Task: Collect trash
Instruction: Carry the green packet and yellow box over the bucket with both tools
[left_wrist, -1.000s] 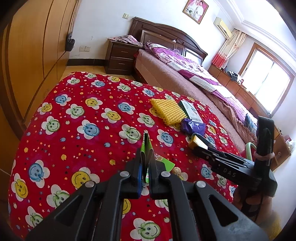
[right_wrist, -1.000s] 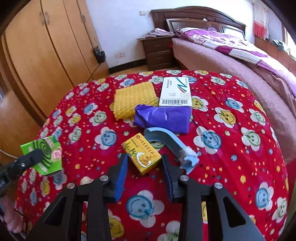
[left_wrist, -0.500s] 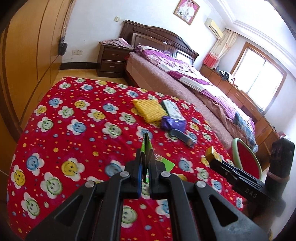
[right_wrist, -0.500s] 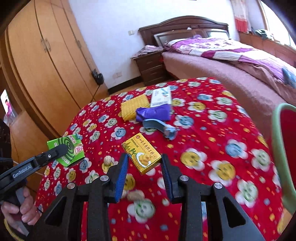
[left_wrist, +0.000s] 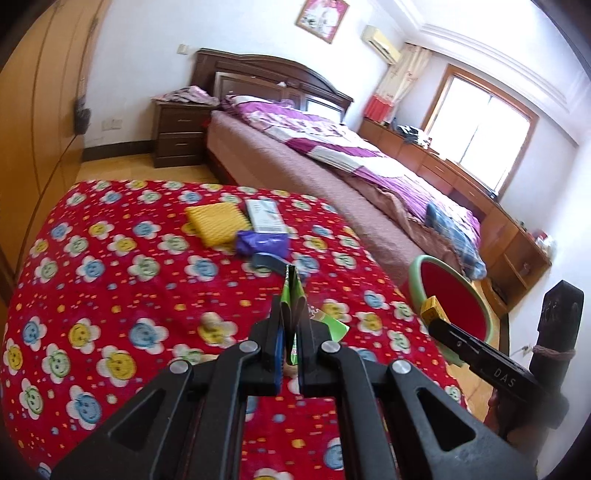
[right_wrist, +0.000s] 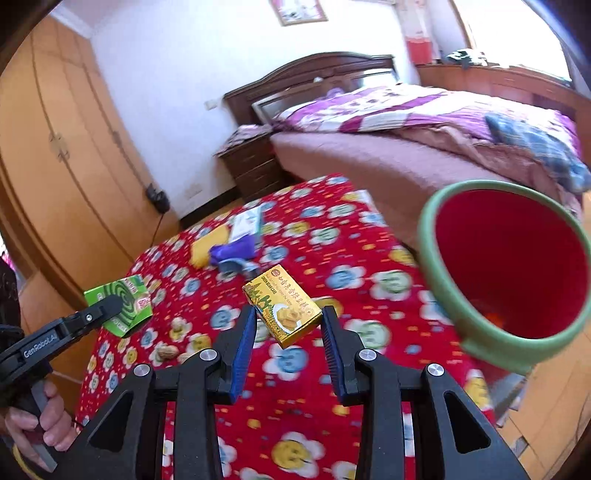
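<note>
While the right tool (right_wrist: 288, 326) grips a light, stiff yellow box (right_wrist: 282, 306) across its sides, the left tool (left_wrist: 290, 325) pinches a thin, crushable green carton (left_wrist: 291, 295).

The right hand-held gripper (right_wrist: 288, 332) grips a yellow box (right_wrist: 282, 306) beside the red bin (right_wrist: 509, 266).

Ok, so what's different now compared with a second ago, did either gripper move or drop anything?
Nothing was dropped. Both grippers swung away from the middle of the table toward the red bin with the green rim, which has come into view. The right gripper still clamps the yellow cake box; the left gripper still pinches the green mosquito-coil box. The items lying on the table stayed put.
</note>
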